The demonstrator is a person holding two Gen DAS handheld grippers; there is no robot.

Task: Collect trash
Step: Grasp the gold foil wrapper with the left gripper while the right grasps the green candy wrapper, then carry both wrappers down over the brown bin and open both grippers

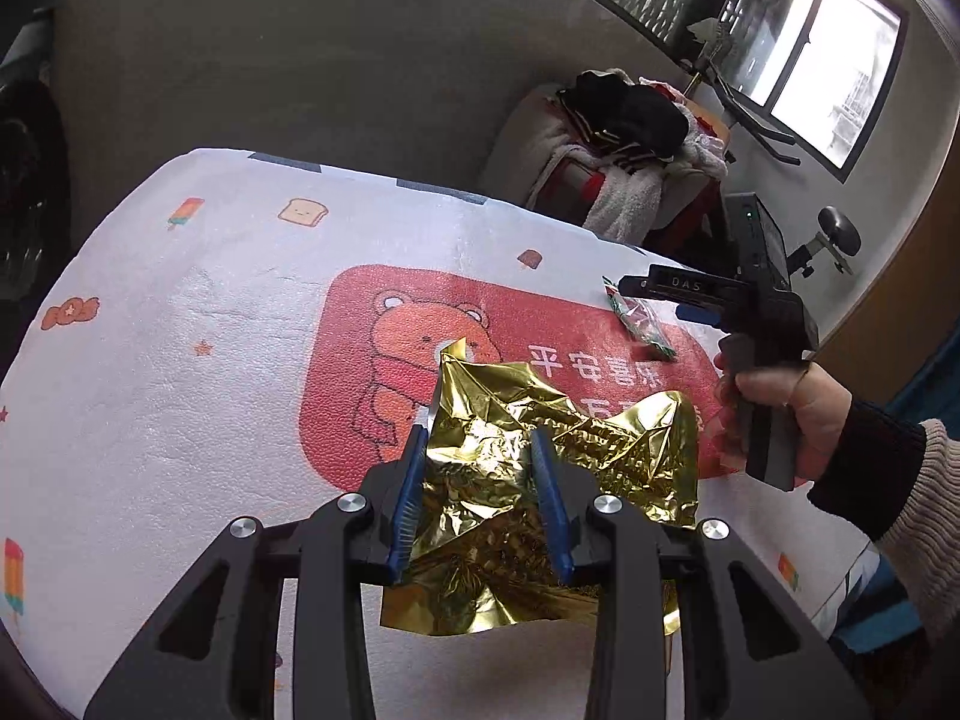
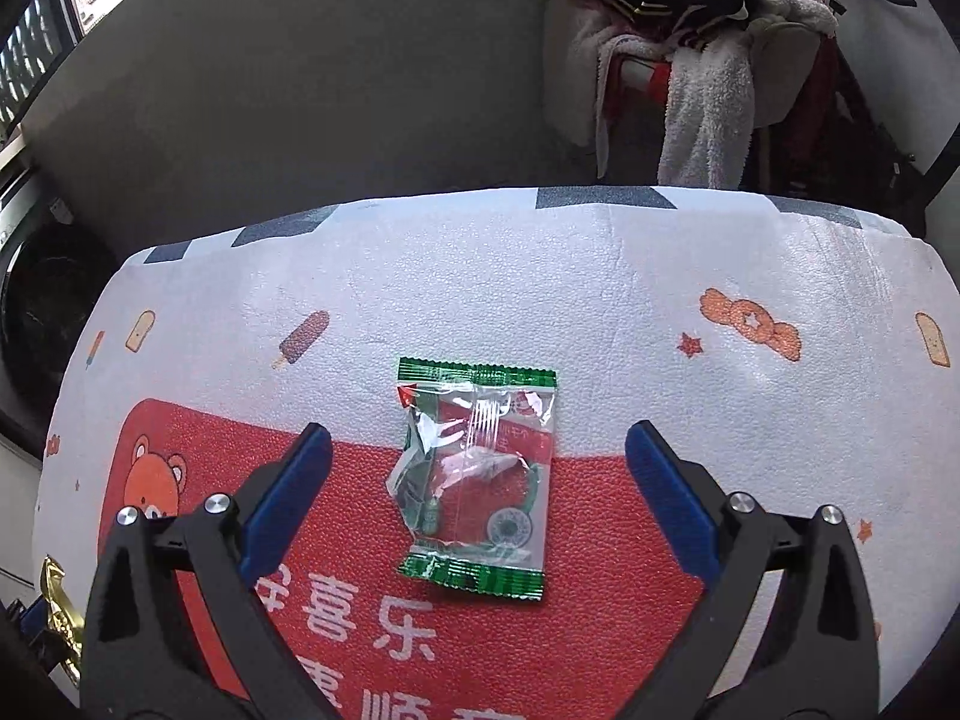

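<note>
- The left tongs (image 1: 480, 450) reach over a crumpled gold foil (image 1: 540, 480) wrapper, their blue pads (image 1: 413, 492) standing on either side of its middle ridge with the foil bunched between them; whether they press it firmly I cannot tell.
- The foil lies on the surface (image 1: 210, 360), partly over a red panel (image 1: 360, 360) printed with a bear and white characters.
- The right tongs (image 2: 477, 462) are spread wide, one pad (image 2: 288, 498) on each side of a small candy wrapper (image 2: 474, 474), neither pad touching it.
- The wrapper is clear with green crimped ends and lies flat, its near half on the red panel and its far half on the white part of the surface.
- In the left view, the right hand (image 1: 798, 414) grips the handle of its tool, with the candy wrapper (image 1: 642, 324) just beneath the tool's tips, well apart from the foil.
- In the right view a corner of the foil (image 2: 57, 612) shows at the lower left edge.
- Behind the surface stands a chair piled with clothes (image 2: 690, 48), and a window (image 1: 810, 48) is at the upper right in the left view.
</note>
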